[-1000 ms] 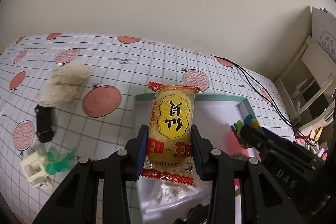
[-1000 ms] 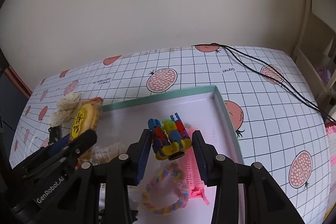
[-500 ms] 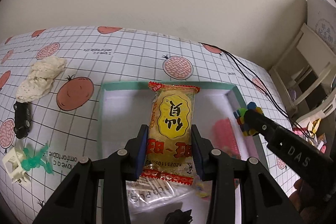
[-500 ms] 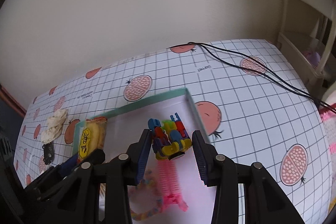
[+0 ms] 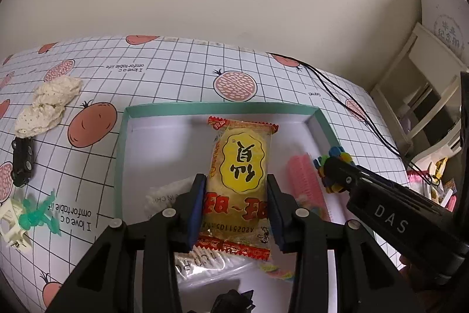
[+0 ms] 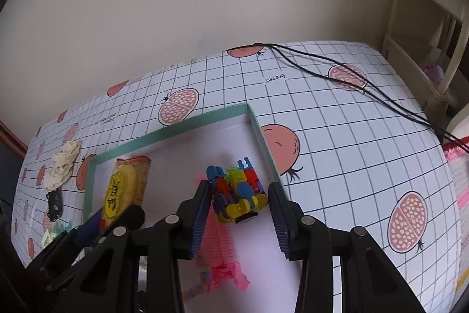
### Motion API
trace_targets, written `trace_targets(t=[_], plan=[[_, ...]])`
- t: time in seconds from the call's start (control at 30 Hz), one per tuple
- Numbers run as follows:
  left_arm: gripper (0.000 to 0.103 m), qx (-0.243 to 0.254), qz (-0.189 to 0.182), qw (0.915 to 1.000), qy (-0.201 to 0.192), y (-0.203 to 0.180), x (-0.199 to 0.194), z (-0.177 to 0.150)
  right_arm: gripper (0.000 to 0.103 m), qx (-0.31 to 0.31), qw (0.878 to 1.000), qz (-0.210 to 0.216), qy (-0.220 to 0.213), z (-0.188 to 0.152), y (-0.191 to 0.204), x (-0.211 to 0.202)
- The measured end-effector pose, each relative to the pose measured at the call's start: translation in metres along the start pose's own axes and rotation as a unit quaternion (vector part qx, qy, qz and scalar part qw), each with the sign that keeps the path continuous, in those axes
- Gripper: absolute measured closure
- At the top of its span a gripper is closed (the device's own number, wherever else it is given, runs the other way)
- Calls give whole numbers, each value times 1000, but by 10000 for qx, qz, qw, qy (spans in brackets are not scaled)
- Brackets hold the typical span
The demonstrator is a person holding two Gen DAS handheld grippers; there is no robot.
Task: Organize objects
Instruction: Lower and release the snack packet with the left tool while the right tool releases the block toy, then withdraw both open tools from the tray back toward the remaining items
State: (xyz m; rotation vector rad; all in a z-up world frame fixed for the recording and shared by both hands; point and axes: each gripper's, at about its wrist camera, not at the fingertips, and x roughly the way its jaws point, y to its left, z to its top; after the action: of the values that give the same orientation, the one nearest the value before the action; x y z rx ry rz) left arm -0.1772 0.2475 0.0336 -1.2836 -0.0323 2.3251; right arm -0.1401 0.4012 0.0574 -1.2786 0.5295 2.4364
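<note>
My left gripper [image 5: 237, 207] is shut on a yellow snack packet [image 5: 240, 163] with red ends and holds it over the green-rimmed tray [image 5: 219, 107]. The right wrist view shows the same packet [image 6: 120, 189] above the tray's left half. My right gripper [image 6: 240, 195] is shut on a small multicoloured block toy [image 6: 237, 192], just inside the tray's right wall [image 6: 263, 145]. From the left wrist view that toy [image 5: 334, 166] shows at the right gripper's tip. A pink hair clip [image 6: 222, 248] lies in the tray beneath it.
Left of the tray lie a crumpled cream cloth [image 5: 47, 107], a black toy car [image 5: 22, 163], a green figure [image 5: 38, 216] and a white cube frame [image 5: 11, 228]. A clear bag [image 5: 199, 263] and a pastel bracelet [image 6: 193, 289] lie in the tray. Black cables [image 6: 351, 78] cross the back right.
Both grippers have travelled over the tray with their loads. The left carried the packet right, from the tray's left rim to its middle. The right carried the toy to the tray's right wall.
</note>
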Motion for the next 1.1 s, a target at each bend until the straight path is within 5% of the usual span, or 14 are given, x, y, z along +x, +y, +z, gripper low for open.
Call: trace_targets(t=[0.43,1.1], plan=[[51,-360,-152,9991,150,8,-4,-4,57,-2,10000,37,20,-3,2,-5],[51,-495,57,9986,-169,23,-56,-8,56,-466,9988,6,-179,-14,28,-41]])
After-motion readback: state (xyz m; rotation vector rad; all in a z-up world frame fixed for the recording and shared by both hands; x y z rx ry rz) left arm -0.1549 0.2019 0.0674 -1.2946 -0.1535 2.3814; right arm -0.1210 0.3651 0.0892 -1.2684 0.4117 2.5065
